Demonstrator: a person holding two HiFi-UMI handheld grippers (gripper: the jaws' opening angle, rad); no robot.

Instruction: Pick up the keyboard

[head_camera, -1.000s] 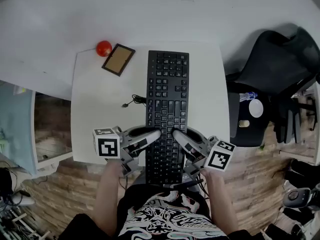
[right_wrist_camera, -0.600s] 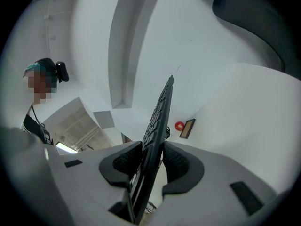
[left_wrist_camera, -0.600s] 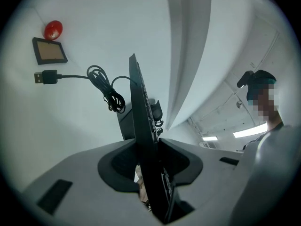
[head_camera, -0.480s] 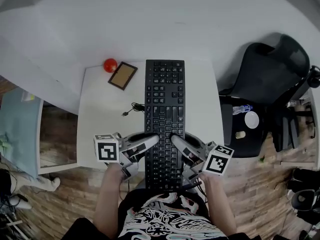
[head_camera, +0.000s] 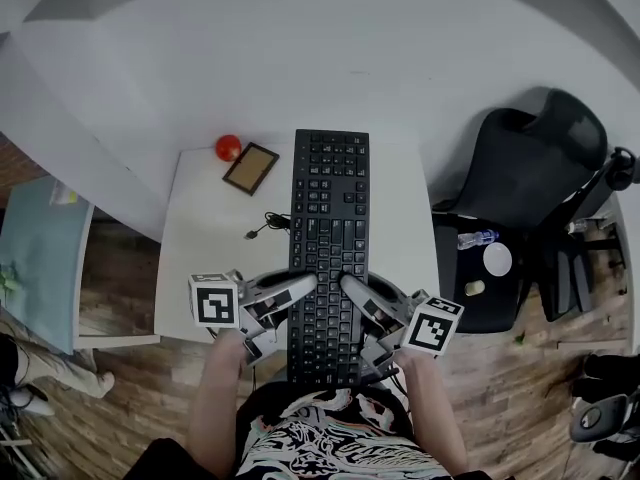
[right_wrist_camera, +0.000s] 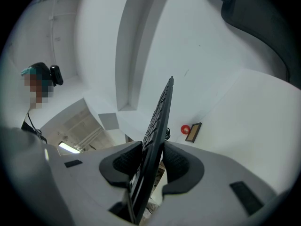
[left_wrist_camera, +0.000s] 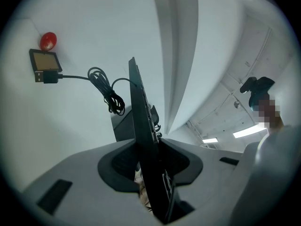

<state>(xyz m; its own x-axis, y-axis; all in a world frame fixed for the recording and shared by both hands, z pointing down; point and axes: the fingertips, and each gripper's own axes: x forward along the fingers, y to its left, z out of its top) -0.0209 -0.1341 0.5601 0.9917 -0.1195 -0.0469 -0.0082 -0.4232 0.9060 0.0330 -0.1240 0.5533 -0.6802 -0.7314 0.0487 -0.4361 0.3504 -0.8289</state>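
Note:
The black keyboard [head_camera: 328, 238] hangs lengthwise above the white table [head_camera: 200, 268], held at its near end from both sides. My left gripper [head_camera: 300, 286] is shut on its left edge, and my right gripper [head_camera: 352, 288] is shut on its right edge. In the left gripper view the keyboard [left_wrist_camera: 141, 121] stands edge-on between the left gripper's [left_wrist_camera: 150, 159] pads, and its cable [left_wrist_camera: 101, 86] trails in a loose coil. In the right gripper view the keyboard [right_wrist_camera: 160, 117] runs up edge-on from the right gripper's [right_wrist_camera: 151, 161] pads.
A red ball [head_camera: 228, 147] and a small framed board [head_camera: 251, 168] lie at the table's far left corner. The cable [head_camera: 268, 224] lies left of the keyboard. A black office chair [head_camera: 520, 178] stands to the right, with a bottle and cup on a black stand [head_camera: 480, 258].
Both grippers keep their hold on the keyboard. The head view has shifted, so the table looks smaller and the keyboard's far end now reaches past the table's back edge.

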